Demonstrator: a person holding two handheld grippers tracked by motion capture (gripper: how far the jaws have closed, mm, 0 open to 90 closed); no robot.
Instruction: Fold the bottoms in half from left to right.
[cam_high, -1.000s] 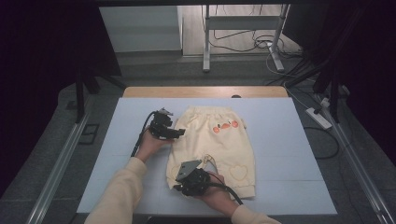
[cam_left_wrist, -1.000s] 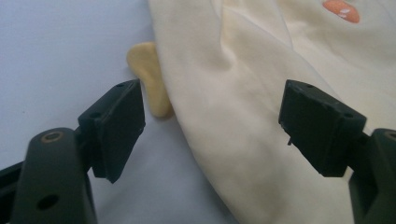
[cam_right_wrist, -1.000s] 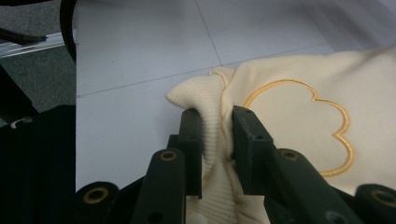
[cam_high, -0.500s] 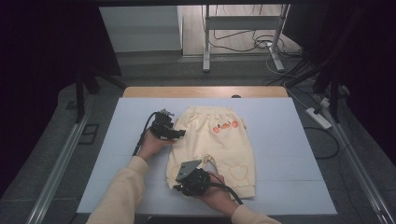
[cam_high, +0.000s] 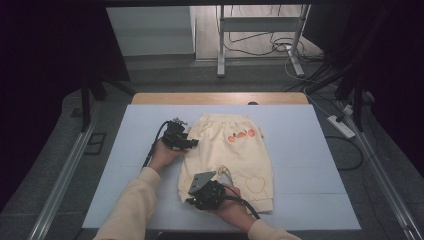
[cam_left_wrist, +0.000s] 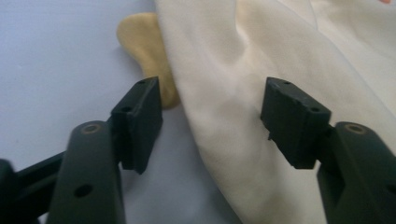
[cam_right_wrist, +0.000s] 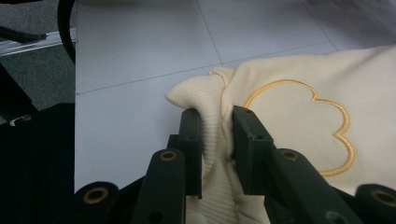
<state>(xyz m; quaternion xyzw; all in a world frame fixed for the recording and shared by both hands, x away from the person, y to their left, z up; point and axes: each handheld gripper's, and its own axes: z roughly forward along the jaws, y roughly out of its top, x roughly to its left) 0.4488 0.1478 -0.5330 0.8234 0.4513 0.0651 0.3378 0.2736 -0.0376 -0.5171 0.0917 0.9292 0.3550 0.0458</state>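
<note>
**Garment edge grip: current station state**

The work surface is a pale blue padded table top (cam_high: 300, 150) with a dark floor around it. A pair of cream-yellow cotton shorts (cam_high: 235, 155) with orange embroidered motifs lies flat near its centre, waistband toward the far edge.

Your left gripper (cam_high: 179, 136) sits at the left side of the shorts, near the waistband. Its jaws have just been closing; they stand apart, with the cream fabric edge (cam_left_wrist: 224, 121) between them and not pressed.

Your right gripper (cam_high: 206, 191) sits at the near left leg. Its jaws are clamped on the ribbed cream hem cuff (cam_right_wrist: 212, 116), beside an outlined heart motif (cam_right_wrist: 303, 126).
</note>
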